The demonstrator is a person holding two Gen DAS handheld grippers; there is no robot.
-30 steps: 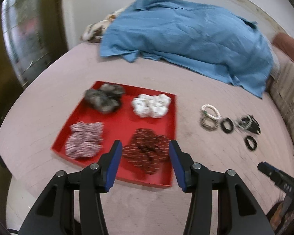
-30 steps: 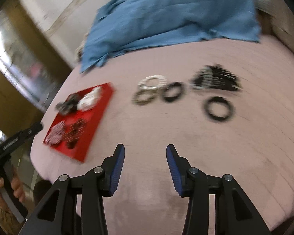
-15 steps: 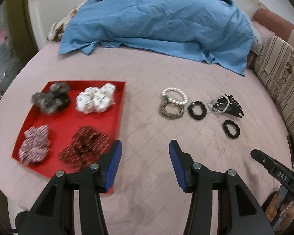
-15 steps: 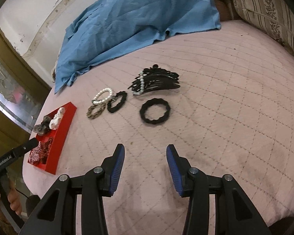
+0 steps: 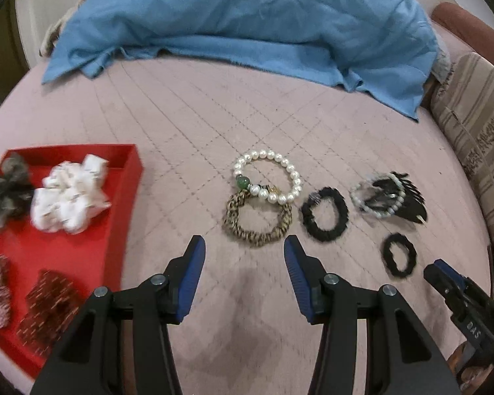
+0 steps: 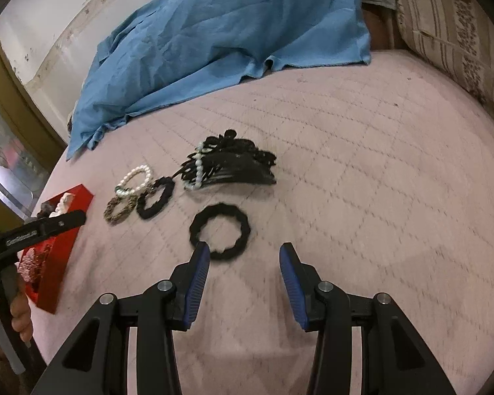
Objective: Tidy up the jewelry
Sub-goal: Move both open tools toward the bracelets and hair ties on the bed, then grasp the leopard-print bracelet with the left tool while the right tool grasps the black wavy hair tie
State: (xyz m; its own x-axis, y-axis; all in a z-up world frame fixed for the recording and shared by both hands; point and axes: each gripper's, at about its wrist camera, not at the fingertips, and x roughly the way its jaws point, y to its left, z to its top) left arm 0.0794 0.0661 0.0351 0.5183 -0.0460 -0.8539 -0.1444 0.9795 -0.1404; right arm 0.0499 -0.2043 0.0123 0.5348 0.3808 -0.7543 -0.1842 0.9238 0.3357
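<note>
On the pink bedcover lie a pearl bracelet (image 5: 267, 177) with a green bead, a leopard-print hair tie (image 5: 257, 220) touching it, a black scrunchie (image 5: 325, 214), a black hair claw (image 5: 399, 201) with a pearl bracelet (image 5: 377, 196) over it, and a small black hair tie (image 5: 399, 254). My left gripper (image 5: 243, 265) is open and empty just short of the leopard tie. My right gripper (image 6: 244, 268) is open and empty, just short of the small black tie (image 6: 219, 230). The red tray (image 5: 122, 197) at left holds several scrunchies.
A blue cloth (image 5: 240, 16) covers the far side of the bed. A striped cushion (image 5: 477, 131) lies at the right edge. The right gripper's tip (image 5: 457, 289) shows at lower right in the left wrist view; the left gripper (image 6: 33, 233) shows over the tray (image 6: 57, 263) in the right view.
Both grippers have moved forward and lower toward the loose pieces. The left one swung right, off the tray, to the leopard tie. Both stayed open.
</note>
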